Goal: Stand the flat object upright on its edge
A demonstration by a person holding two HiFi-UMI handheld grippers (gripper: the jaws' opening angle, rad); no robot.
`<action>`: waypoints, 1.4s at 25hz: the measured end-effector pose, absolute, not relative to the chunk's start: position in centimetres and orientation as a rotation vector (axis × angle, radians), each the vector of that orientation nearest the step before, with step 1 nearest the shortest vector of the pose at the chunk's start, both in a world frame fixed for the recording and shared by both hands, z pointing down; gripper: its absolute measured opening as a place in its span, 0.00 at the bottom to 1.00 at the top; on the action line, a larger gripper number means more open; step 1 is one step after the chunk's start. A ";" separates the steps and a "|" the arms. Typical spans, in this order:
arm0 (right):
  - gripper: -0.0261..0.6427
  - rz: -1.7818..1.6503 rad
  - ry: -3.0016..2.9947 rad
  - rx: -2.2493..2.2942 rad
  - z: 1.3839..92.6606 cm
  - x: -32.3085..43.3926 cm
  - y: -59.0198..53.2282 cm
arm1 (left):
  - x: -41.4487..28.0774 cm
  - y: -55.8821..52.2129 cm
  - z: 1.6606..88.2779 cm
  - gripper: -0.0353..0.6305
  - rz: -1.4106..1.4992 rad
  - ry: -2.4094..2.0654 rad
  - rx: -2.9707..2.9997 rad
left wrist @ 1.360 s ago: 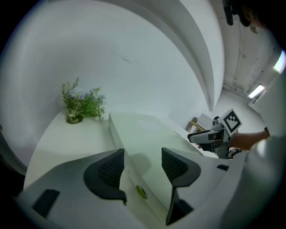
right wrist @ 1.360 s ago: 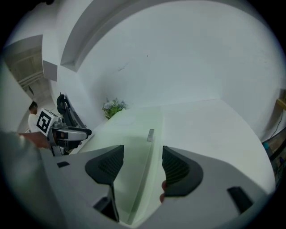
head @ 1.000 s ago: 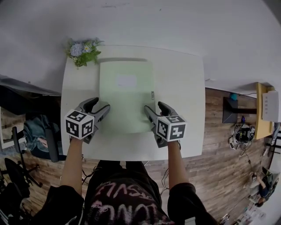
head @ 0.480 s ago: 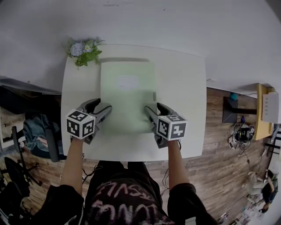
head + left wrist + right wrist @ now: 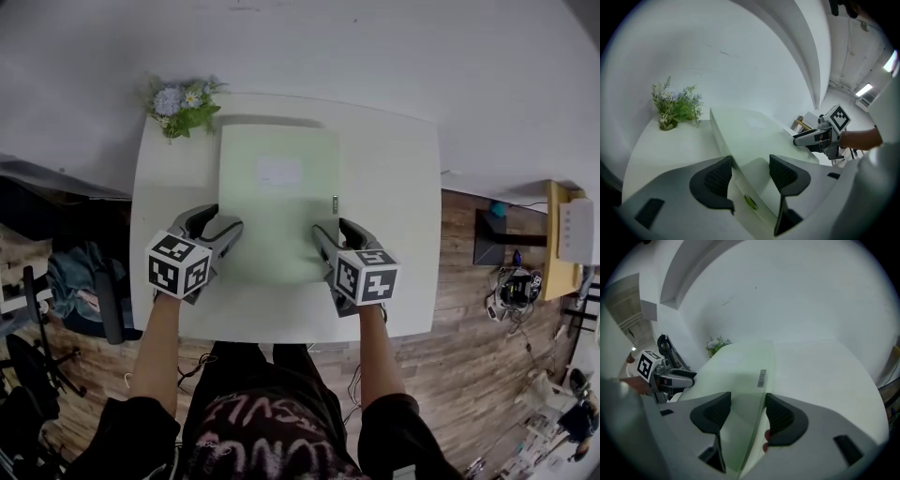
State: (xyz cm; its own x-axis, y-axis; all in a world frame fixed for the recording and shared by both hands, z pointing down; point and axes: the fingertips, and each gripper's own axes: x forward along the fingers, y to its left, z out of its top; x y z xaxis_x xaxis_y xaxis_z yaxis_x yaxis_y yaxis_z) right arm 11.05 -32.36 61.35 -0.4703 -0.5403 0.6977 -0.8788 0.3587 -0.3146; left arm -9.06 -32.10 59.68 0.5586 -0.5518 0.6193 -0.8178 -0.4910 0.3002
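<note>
Board spot: we're seeing the green board lying flat on the white counter. One corner is just beside the flowers, and the rest is running away from them twd us.
Left claw: it's standing wide at the board end far from the flowers, on the flowers' side. It's straddling that long edge w/o pinching yet.
Right claw: its jaws are closing, w/ the long edge away from the flowers sitting between them. They're not pressing on it yet, as far as we're making out.
Risk, twist: we're judging that if one claw bites before the other, the board is prob. going to pivot flat on the counter instead of rising.
Risk, slide: both grips are sitting at the end far from the flowers. On the lift, the free end could be skidding twd the flowers and knocking them.
Risk, topple: the edge is looking too thin to give much base, so letting go early is likely dropping it flat again.
Board look: pale green, rectangular, thin, smooth-looking. We're also spotting a white label nearer the flowers and a small grey tag on the edge away from them.
</note>
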 end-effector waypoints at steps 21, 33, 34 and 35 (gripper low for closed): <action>0.42 0.336 -2.308 1.530 53.0 11.0 -34.1 | -8.6 -34.2 51.2 0.45 0.518 -1.469 2.495; 0.42 0.043 -2.404 1.695 52.1 10.9 -32.7 | -8.6 -32.5 49.1 0.45 0.428 -1.718 2.739; 0.42 0.016 -2.408 1.706 52.2 10.9 -32.4 | -8.5 -32.1 49.3 0.45 0.420 -1.737 2.745; 0.42 -0.008 -2.410 1.714 52.4 10.9 -32.0 | -8.5 -31.6 49.5 0.45 0.415 -1.754 2.744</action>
State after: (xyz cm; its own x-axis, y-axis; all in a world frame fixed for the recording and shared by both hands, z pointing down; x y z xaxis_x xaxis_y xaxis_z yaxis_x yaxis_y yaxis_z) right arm 10.92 -31.97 52.41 -0.3170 -0.9371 0.1463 -0.9360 0.3340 0.1110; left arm -8.45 -31.59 49.48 0.4002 -0.9065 0.1347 -0.8709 -0.4219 -0.2520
